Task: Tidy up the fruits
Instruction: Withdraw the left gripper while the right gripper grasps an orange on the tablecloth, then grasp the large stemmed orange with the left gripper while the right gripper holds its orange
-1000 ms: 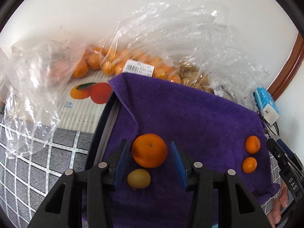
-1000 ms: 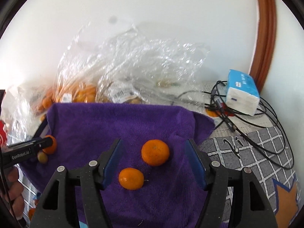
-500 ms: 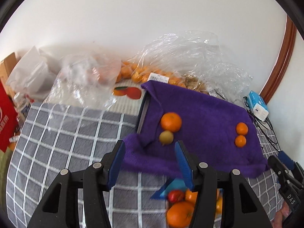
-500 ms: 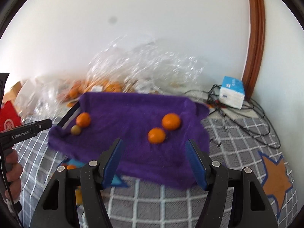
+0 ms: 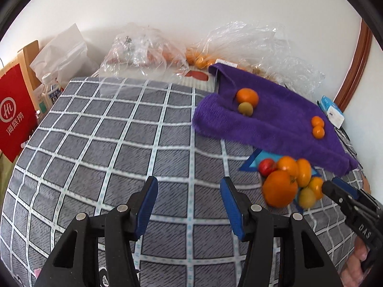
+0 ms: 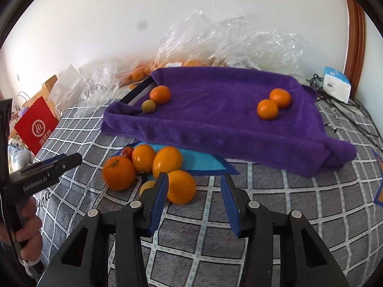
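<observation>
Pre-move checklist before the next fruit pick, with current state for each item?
1. Left gripper empty, jaws apart: ok.
2. Right gripper empty, jaws apart: ok.
3. Fruit pile on the checked cover in view, just ahead of the right gripper: ok.
4. Purple towel has free room between its two fruit pairs: ok.
5. Grippers apart from each other: ok.
6. Small fruit at the pile's near edge, partly hidden by the right jaw, graspable: cannot tell.
</observation>
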{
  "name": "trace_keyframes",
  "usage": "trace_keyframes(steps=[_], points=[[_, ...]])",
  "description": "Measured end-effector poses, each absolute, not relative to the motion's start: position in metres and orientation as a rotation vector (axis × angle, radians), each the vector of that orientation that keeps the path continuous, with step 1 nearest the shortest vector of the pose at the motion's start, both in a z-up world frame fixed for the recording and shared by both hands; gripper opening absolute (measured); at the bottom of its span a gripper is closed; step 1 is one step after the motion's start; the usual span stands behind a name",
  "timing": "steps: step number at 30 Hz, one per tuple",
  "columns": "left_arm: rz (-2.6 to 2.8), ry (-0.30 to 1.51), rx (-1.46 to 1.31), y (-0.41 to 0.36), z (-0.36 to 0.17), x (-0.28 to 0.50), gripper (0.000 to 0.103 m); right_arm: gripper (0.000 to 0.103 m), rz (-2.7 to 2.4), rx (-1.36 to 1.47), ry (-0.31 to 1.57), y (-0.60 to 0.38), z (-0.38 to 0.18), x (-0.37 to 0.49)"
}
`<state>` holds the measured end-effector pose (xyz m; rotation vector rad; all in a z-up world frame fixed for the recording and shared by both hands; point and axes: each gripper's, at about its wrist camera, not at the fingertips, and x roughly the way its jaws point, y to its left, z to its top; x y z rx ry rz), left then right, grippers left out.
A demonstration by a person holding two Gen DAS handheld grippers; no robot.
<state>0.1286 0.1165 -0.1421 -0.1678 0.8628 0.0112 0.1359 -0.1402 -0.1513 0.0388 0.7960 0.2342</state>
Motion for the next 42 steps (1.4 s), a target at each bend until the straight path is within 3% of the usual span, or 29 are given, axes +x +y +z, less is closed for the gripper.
trace_keyframes(steps=[9,12,20,42], points=[[-0.015,0.861,-0.167,0.117,-0.151,0.126,0.052,0.045,0.239,0.056,0.867,-0.131,-0.164,0.153],[-0.018,0.860,-0.178,0.117,-0.151,0.125,0.053,0.034,0.246,0.038,0.893,-0.129,-0.169,0.157],[-0.025,0.869,-0.160,0.114,-0.153,0.124,0.056,0.034,0.091,-0.047,0.806,-0.154,-0.159,0.135],[-0.022,0.878,-0.157,0.115,-0.154,0.125,0.059,0.034,0.030,-0.020,0.860,-0.185,-0.173,0.134]])
